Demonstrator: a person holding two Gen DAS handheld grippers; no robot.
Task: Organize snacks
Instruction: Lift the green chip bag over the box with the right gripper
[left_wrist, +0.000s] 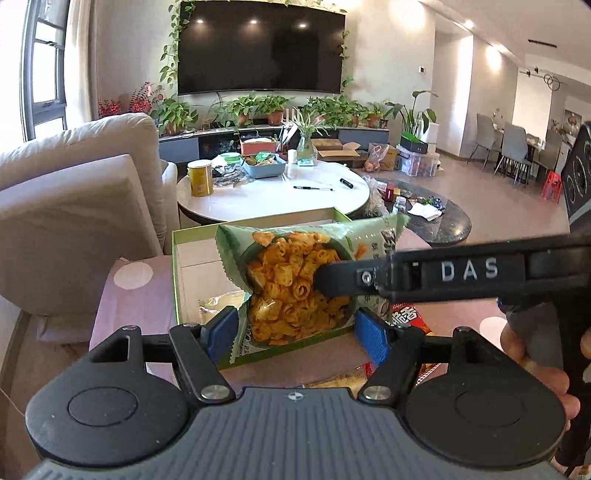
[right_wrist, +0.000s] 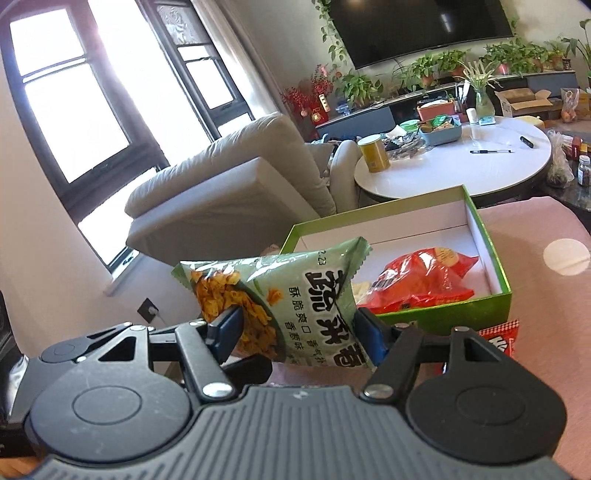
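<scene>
Your left gripper (left_wrist: 297, 332) has its jaws clamped on the near end of the green snack bag (left_wrist: 295, 280), one blue pad on each side edge, and your right gripper (right_wrist: 299, 334) has its jaws clamped on the same bag (right_wrist: 284, 302) at another end, so the bag hangs between the two tools, lifted clear of the surface. In the left wrist view a black finger (left_wrist: 332, 280) of the right gripper lies across the bag's printed picture of orange crisps.

Behind the bag stands the grey sofa (right_wrist: 229, 184) under the window, and beyond it the round white table (left_wrist: 273, 195) with a yellow tin (left_wrist: 200, 178) and a pen (left_wrist: 314, 188).

The pink spotted cloth (right_wrist: 535, 288) covers the surface you work over. On it sits the open green box (right_wrist: 480, 314), white inside, just beyond the raised bag. A red snack bag (right_wrist: 421, 280) lies inside the box towards its near wall. Another red packet (right_wrist: 498, 336) lies on the cloth outside the box, against its near side and partly hidden by your right gripper. Part of your right hand (left_wrist: 535, 362) shows at the edge of the left wrist view.
</scene>
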